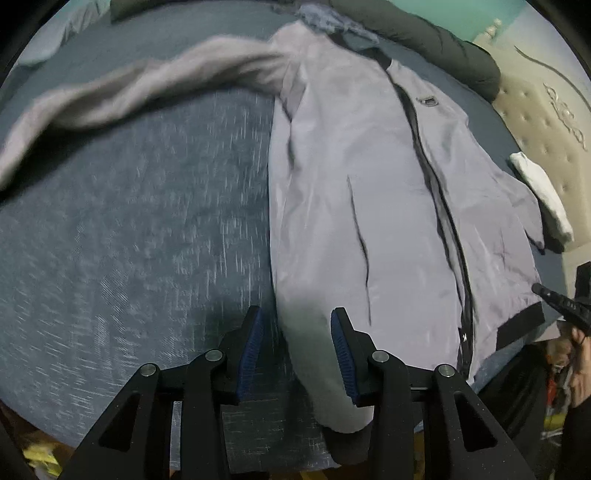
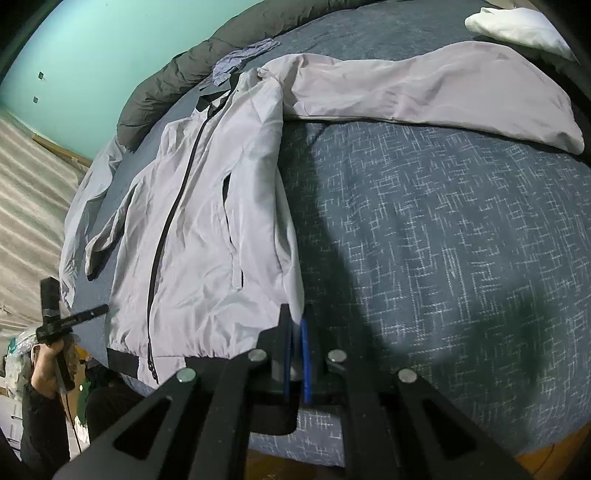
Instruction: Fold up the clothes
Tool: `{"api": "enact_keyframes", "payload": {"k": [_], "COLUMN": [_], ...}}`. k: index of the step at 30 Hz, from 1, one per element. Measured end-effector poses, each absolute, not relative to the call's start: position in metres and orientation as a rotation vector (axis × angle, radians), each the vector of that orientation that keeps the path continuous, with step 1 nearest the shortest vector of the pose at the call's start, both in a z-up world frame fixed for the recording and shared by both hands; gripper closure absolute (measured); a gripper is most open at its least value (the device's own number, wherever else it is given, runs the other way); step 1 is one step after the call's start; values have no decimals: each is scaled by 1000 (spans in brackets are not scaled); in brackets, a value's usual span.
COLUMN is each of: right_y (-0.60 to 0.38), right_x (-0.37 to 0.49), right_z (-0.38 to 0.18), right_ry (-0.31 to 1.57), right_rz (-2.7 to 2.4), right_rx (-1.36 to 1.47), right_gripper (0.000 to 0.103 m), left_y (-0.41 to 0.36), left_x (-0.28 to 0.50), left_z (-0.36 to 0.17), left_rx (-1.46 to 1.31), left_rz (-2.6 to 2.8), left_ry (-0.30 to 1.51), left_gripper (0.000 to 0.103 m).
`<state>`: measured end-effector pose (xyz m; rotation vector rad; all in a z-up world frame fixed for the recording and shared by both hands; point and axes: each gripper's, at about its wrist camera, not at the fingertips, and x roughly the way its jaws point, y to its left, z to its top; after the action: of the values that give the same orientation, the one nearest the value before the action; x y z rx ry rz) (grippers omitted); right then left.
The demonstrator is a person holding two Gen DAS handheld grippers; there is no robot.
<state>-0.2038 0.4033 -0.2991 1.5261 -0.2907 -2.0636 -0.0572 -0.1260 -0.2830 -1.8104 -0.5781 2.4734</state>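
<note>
A light grey zip jacket (image 1: 369,192) lies front up on a blue patterned bedspread (image 1: 129,240); it also shows in the right wrist view (image 2: 207,206). One sleeve (image 2: 424,92) stretches out sideways across the bed. My left gripper (image 1: 297,325) is open, its fingers on either side of the jacket's bottom corner at the bed's near edge. My right gripper (image 2: 295,325) is shut on the jacket's hem corner at its side edge. The other gripper, held in a hand, shows at the edge of each view (image 2: 70,317).
A dark puffy garment (image 2: 177,81) lies along the far side of the bed. A white folded cloth (image 2: 517,26) lies near the outstretched sleeve. A padded headboard (image 1: 546,122) and a teal wall (image 2: 110,40) border the bed.
</note>
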Motion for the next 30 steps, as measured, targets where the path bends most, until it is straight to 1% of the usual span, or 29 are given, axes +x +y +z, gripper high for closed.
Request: {"api": "enact_keyframes", "payload": {"k": [4,5,6,7,8,9,14,16,20,24,26,27,28,29,30], "right_y": [402,401,401,401,402,403,407,408,406,400,397,397,398,401,404], "right_x": [-202,-202,-202,-202,-201,-200,-196,-195,-191,-185,-185,-186,-187,-189,-191], "right_z": [-291,-289,-286,-283,-280,-277,-263,-273,-310,-323,-323,-321,-318,-315,-310], "right_ry": [-294,-291,-290,-288,-282,-276,-246,-217,-183,-106,-83,-92,-112,-126,-138], "right_rz": [-2065,-2067,-2069,-2075,-2079,-2084,-2106,-2110,-2109,-2092,-2060,-2057,-2049,-2052,-2058], "right_rx": [1511,1507,1503,1496,1494,1491,1481,1524,1645,1710,1721,1713,1704,1692,1679], "right_gripper": [100,100,100,100,100,100,101,101,101,101,101,100,97,97,95], "left_y": [-124,-121,-119,-118,-117,-117,-125,-130,-151,-153,-152,-151,-150,-150,-150], "left_x": [-56,-56,-56,-56,-56,-55,-44,-38,-29,-29,-30,-30,-32,-32,-35], "left_z": [-307,-310,-312,-311,-307,-301,-264,-261,-283,-309,-316,-317,-317,-314,-310], "left_rx": [-1813,-1803,-1792,-1782,-1765,-1743,-1649,-1653,-1721,-1793,-1817,-1825,-1831,-1826,-1818], "left_rz": [2386,2375,2372,2378,2396,2418,2524,2529,2507,2475,2470,2472,2477,2485,2500], "left_ry": [-670,-678,-679,-675,-671,-669,-649,-657,-691,-697,-688,-686,-685,-697,-700], "left_gripper": [62,66,86,94,98,100,101,101,100,100,100,98,97,97,94]}}
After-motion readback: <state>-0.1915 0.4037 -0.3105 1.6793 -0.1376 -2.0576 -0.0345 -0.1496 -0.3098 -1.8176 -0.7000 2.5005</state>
